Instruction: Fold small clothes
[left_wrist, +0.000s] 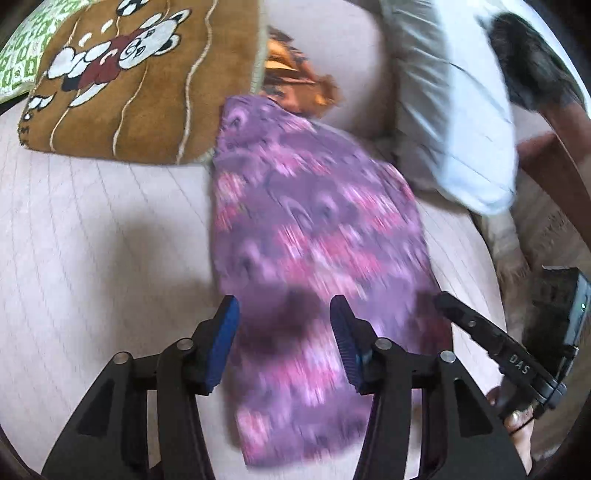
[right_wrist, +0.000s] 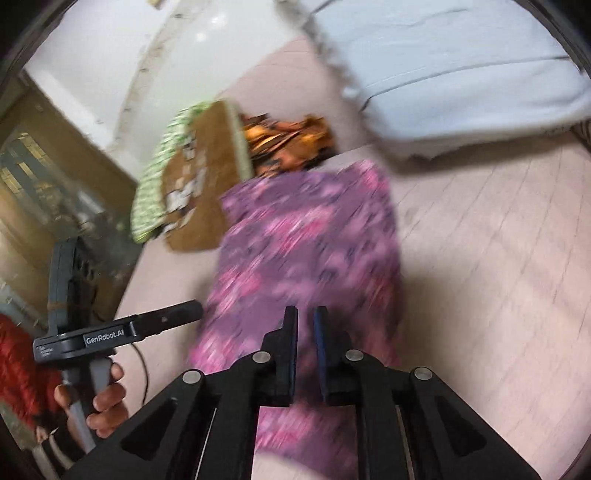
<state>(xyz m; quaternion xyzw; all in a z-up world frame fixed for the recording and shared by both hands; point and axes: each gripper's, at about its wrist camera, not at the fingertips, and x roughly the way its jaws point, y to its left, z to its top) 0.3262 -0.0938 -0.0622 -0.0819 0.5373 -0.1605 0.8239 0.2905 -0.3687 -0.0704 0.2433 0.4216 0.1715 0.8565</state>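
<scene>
A brown bear-print cushion (left_wrist: 122, 77) is lying leftmost on the pale pink bedsheet (left_wrist: 92, 221); the purple-pink patterned folded cloth (left_wrist: 314, 236) is resting beside it, orange fabric (left_wrist: 295, 81) behind, a white pillow (left_wrist: 454, 110) rightward. Left gripper (left_wrist: 284, 343) is gaping empty above the cloth; right gripper (right_wrist: 305, 354) is standing nearly closed, empty.

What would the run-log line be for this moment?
stage: mid-fold | purple cloth: flat on bed | left gripper: open, empty | right gripper: near shut, empty

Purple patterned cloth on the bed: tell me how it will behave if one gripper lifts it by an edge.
The purple patterned cloth lies flat and follows the bedsheet, so it is probably thin, floppy and light. Lifted by one edge, it would likely drape and unfold rather than hold its shape.
</scene>
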